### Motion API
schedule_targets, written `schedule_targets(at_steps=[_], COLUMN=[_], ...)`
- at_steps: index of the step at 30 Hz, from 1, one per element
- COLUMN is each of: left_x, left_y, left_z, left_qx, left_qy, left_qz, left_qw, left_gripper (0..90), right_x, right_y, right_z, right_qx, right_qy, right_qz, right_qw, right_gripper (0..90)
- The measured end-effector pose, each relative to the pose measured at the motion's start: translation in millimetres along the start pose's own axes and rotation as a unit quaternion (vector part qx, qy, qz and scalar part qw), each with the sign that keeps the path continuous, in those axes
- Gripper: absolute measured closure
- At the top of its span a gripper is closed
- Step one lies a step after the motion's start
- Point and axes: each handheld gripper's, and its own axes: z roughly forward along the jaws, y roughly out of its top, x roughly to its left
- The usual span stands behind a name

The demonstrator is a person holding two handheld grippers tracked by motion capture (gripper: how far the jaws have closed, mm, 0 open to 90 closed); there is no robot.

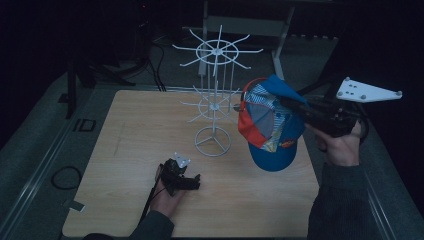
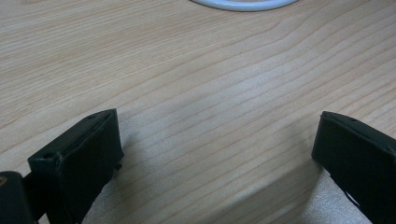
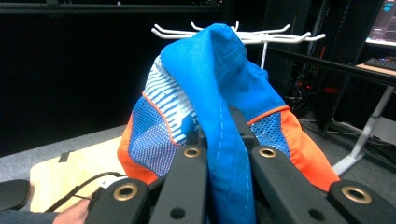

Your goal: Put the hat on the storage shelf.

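cap (image 1: 270, 127): hangs brim-down, long axis vertical | right gripper (image 1: 300, 107): jaws clamped on it

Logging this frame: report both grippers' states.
Left gripper: open, holding nothing, low over the table.
Right gripper: shut on the cap.

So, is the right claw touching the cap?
Touching. In the right gripper view, the right claw is shut on a blue fold of the cap, its jaws pressing the cloth from both sides.

Cap (image 1: 272, 125) right of rack (image 1: 214, 95)
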Motion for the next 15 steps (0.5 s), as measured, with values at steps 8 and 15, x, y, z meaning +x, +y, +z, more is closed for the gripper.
schedule_targets(at_steps=[8,15], left_x=[0.0,0.1], left_y=[0.0,0.0], left_z=[0.0,-0.1], left_qx=[0.0,0.0], left_qy=[0.0,0.0], left_qz=[0.0,0.001], left_qw=[1.0,1.0], left_gripper=[1.9,1.9], right_x=[-0.8,-0.5], right_y=[4.8,7.2], right_z=[-1.5,-1.1], right_qx=[-0.008,-0.01], right_qy=[-0.001,-0.001], right_qz=[-0.001,-0.002], right_qw=[1.0,1.0], right_gripper=[88.5,88.5])
